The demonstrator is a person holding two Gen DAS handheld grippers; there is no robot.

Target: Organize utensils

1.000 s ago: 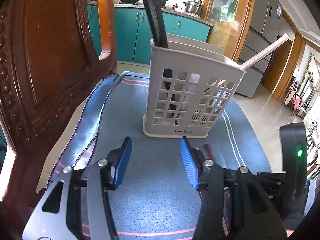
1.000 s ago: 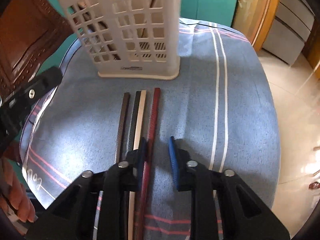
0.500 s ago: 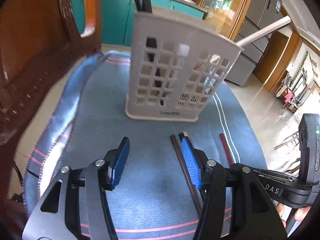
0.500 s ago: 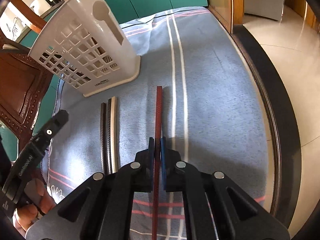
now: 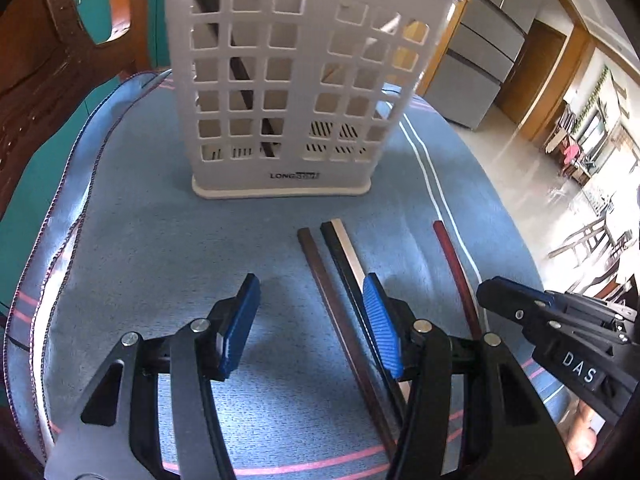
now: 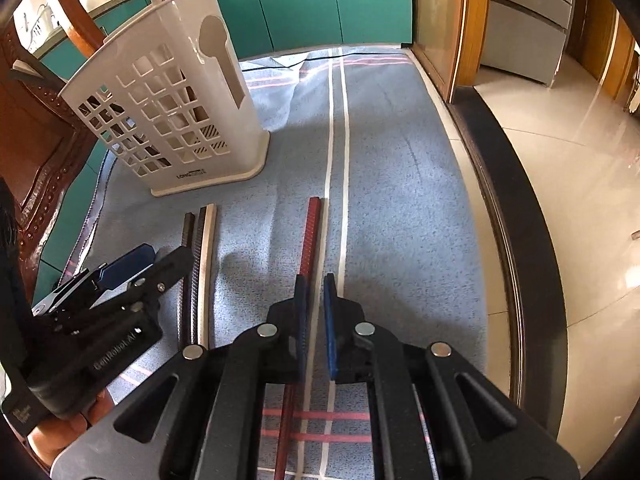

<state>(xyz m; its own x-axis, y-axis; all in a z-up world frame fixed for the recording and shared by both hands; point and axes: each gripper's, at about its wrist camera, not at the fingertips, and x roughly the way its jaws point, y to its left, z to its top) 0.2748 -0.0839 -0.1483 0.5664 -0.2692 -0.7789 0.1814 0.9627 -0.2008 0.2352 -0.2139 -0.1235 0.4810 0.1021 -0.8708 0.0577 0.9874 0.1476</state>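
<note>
A white slotted utensil holder (image 5: 288, 92) stands upright on the blue cloth, also in the right wrist view (image 6: 168, 120), with dark sticks and a pale one inside. A brown chopstick (image 5: 340, 320), a black one (image 5: 344, 264) and a cream one (image 5: 350, 246) lie side by side on the cloth. My left gripper (image 5: 312, 320) is open above the brown one. A red chopstick (image 6: 310, 236) lies apart to the right. My right gripper (image 6: 314, 308) is slightly open, the red chopstick passing beside its left finger.
A carved wooden chair back (image 5: 48, 60) rises at the left. The blue cloth (image 6: 400, 200) covers the table, whose dark edge (image 6: 520, 240) runs along the right with tiled floor beyond. Teal cabinets (image 6: 320, 0) stand behind.
My left gripper has moved closer to the chopsticks and lower, over the brown one. My right gripper was shut on the red chopstick half a second ago; its jaws have now parted a little.
</note>
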